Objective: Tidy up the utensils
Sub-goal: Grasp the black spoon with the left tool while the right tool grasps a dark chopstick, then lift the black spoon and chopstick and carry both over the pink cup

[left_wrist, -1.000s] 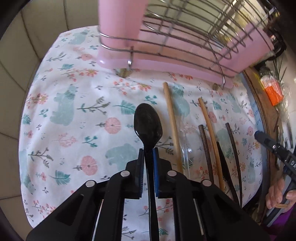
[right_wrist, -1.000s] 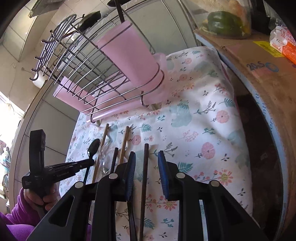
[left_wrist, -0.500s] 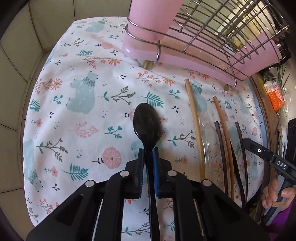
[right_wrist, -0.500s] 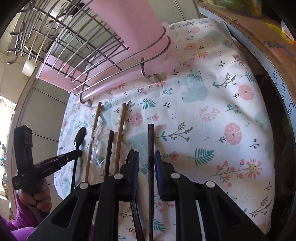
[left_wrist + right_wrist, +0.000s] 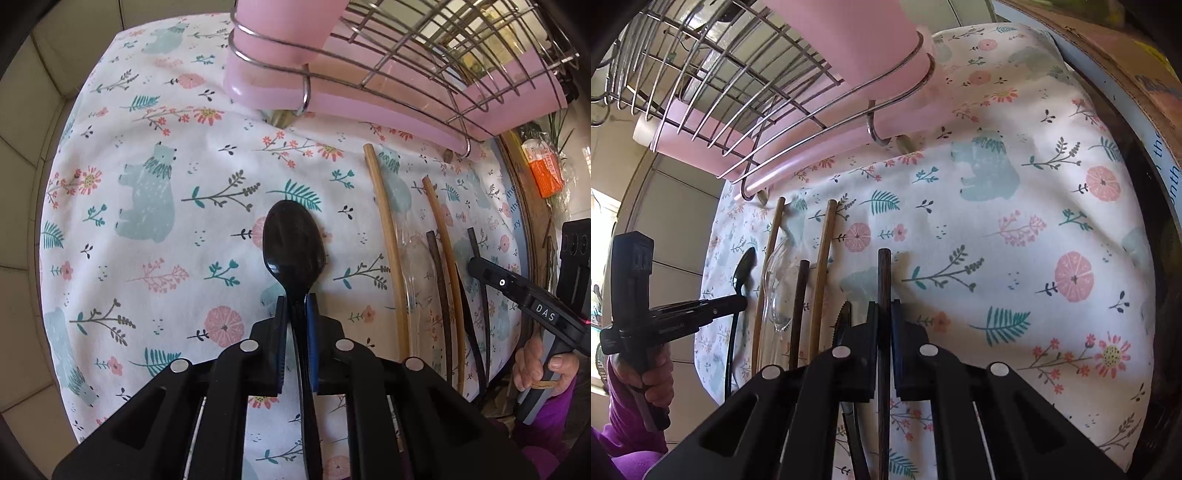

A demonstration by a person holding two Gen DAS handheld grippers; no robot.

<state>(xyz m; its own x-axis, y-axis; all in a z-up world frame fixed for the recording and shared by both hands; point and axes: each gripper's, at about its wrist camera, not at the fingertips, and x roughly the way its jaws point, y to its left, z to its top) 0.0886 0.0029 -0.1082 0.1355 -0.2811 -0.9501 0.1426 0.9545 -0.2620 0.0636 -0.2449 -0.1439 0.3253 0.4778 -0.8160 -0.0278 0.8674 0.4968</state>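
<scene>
My left gripper (image 5: 296, 306) is shut on a black plastic spoon (image 5: 293, 245), bowl forward, just above the floral cloth (image 5: 166, 229). My right gripper (image 5: 884, 310) is shut on a dark wooden chopstick (image 5: 883, 275) lying along the cloth. Between them lie two light bamboo chopsticks (image 5: 388, 240) (image 5: 823, 266), another dark chopstick (image 5: 799, 295), a clear plastic spoon (image 5: 775, 280) and a black serrated knife (image 5: 844, 317). The left gripper and spoon also show in the right wrist view (image 5: 738, 299); the right gripper shows in the left wrist view (image 5: 476, 264).
A wire dish rack on a pink tray (image 5: 388, 114) with a pink cup holder (image 5: 849, 33) stands at the back of the cloth. A cardboard box (image 5: 1126, 74) borders the right side. Tiled wall (image 5: 22, 147) lies to the left.
Both grippers have moved forward toward the rack. The right gripper's jaws have closed from open onto the dark chopstick. The left still grips the black spoon.
</scene>
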